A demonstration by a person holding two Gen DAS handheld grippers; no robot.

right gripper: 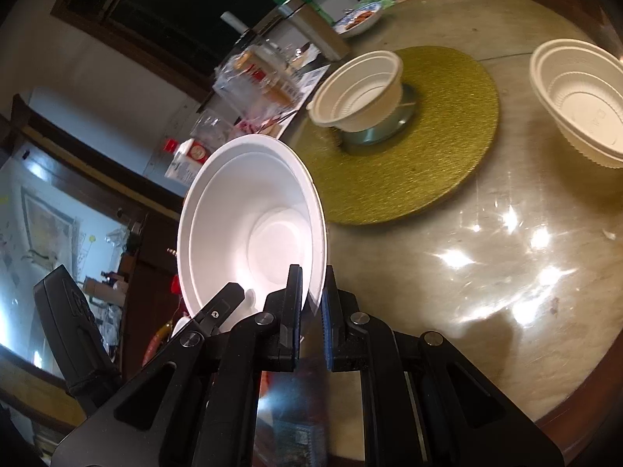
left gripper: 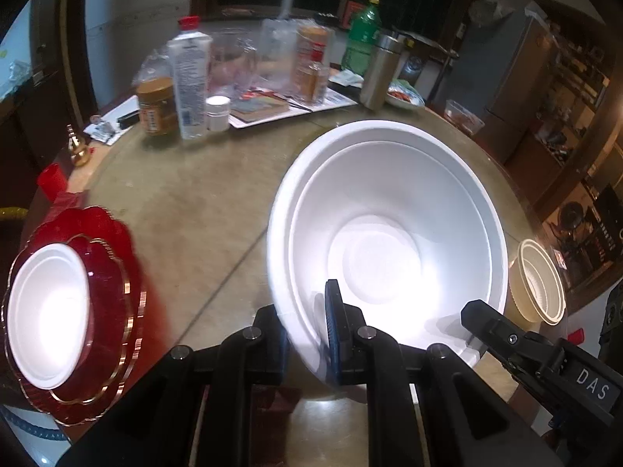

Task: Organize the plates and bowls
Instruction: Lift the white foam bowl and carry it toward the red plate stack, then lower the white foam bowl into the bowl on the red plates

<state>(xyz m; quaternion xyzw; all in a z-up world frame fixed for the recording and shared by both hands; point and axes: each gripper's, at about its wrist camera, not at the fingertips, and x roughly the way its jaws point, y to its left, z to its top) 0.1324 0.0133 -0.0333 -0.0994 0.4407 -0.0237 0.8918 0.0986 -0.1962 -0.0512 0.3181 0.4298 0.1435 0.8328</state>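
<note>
the white bowl [left gripper: 385, 241] is hanging in the air above the round table [left gripper: 202, 210], tilted so its mouth is facing the cameras, and it is looking like two thin bowls nested one in the other, since a second rim line is showing just inside the outer one. the left gripper [left gripper: 307, 334] is pinching the near rim, one pad inside the wall and one outside. the right gripper [right gripper: 311, 303] is clamping the same rim further round, its jaws nearly together with only the thin wall between them. so both grippers are closed on one bowl, and neither is gripping anything else.

judging by the thin wall and matte white look, this is probably a light disposable bowl: weighing almost nothing, flexing under pressure, and likely to crease or slip loose if squeezed hard or twisted. the rolled rim is looking like the stiffest place to take hold, and two grips apart on it are keeping the bowl from swinging.

further out, a smaller white bowl [left gripper: 46, 315] is sitting on stacked red plates [left gripper: 113, 311] at the left table edge. a cream bowl [right gripper: 362, 89] is resting on a gold mat [right gripper: 428, 163], and stacked cream bowls [right gripper: 580, 101] are standing at the right. bottles and jars are crowding the far side.
</note>
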